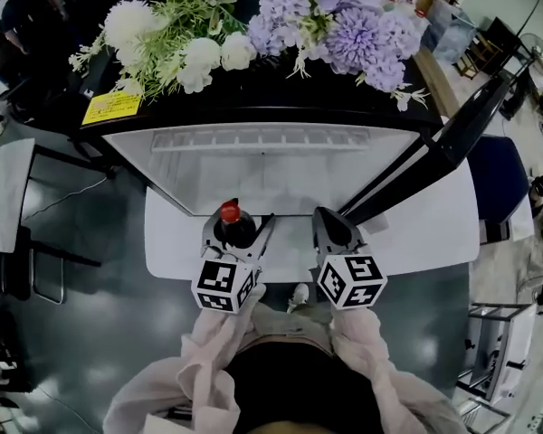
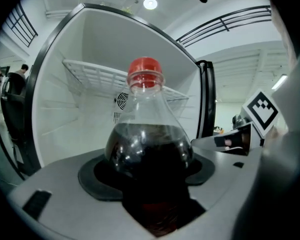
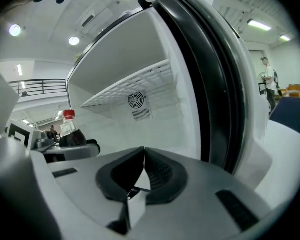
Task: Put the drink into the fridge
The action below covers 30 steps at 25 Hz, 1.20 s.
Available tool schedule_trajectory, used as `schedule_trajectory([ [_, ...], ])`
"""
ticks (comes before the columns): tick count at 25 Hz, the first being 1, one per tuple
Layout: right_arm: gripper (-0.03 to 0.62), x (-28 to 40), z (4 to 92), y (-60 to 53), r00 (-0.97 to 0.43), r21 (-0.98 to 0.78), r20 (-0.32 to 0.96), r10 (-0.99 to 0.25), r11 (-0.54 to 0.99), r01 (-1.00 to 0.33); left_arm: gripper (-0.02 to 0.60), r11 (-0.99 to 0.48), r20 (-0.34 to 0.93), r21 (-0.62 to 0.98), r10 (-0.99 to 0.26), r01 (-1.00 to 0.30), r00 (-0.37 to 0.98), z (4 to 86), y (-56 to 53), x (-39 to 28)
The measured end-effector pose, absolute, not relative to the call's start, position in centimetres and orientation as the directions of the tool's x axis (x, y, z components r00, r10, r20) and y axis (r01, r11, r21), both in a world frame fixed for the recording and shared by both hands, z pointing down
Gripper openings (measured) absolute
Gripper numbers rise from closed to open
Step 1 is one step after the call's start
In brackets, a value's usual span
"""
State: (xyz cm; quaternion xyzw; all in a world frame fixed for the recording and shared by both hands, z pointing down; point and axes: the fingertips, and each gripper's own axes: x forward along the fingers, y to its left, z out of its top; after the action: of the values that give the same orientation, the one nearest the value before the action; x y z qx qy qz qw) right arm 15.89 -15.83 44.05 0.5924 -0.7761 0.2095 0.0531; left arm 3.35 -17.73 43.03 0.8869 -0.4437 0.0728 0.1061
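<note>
While looking down from the head view: clamping the drink bottle [image 1: 235, 230] upright in the left hand-held gripper [image 1: 239, 239], red cap [image 1: 230, 212] uppermost, just at the near edge of the open fridge [image 1: 271, 165], not yet set down inside. Holding the right hand-held gripper [image 1: 333, 228] just beside it on the right, apart from the bottle, near the foot of the door [image 1: 439, 147] swung out to the right. Only from up here: white and purple flowers [image 1: 253, 34] laid across the fridge top, plus a yellow label [image 1: 111, 107] at its left corner.

Through the left gripper view: wide-set jaws pressing on both sides of the bottle's dark, liquid-filled body, clear neck above. Beyond the bottle, a wire shelf [image 2: 90, 76] and a round fan vent [image 2: 121, 101] on the far wall, the vent not to be made out from the head view. At far left, standing people [image 2: 15, 84].

Through the right gripper view: jaws clenched tip to tip on nothing. Showing the bottle small at left, the door's black seal [image 3: 210, 74] close on the right, and one person [image 3: 268, 81] standing at far right.
</note>
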Motion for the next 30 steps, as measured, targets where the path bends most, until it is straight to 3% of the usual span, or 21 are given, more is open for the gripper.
schedule_trajectory([
  [16, 0.012, 14.0, 45.4, -16.3, -0.44, -0.26, 0.359, -0.823, 0.365, -0.894, 0.316, -0.423, 0.21, 0.078, -0.878, -0.903, 0.43, 42.1, -18.2, 0.9],
  [30, 0.013, 11.7, 45.7, -18.5, -0.432, -0.252, 0.368, -0.823, 0.359, -0.899, 0.316, -0.448, 0.158, 0.025, -0.881, -0.894, 0.446, 41.1, -24.0, -1.0],
])
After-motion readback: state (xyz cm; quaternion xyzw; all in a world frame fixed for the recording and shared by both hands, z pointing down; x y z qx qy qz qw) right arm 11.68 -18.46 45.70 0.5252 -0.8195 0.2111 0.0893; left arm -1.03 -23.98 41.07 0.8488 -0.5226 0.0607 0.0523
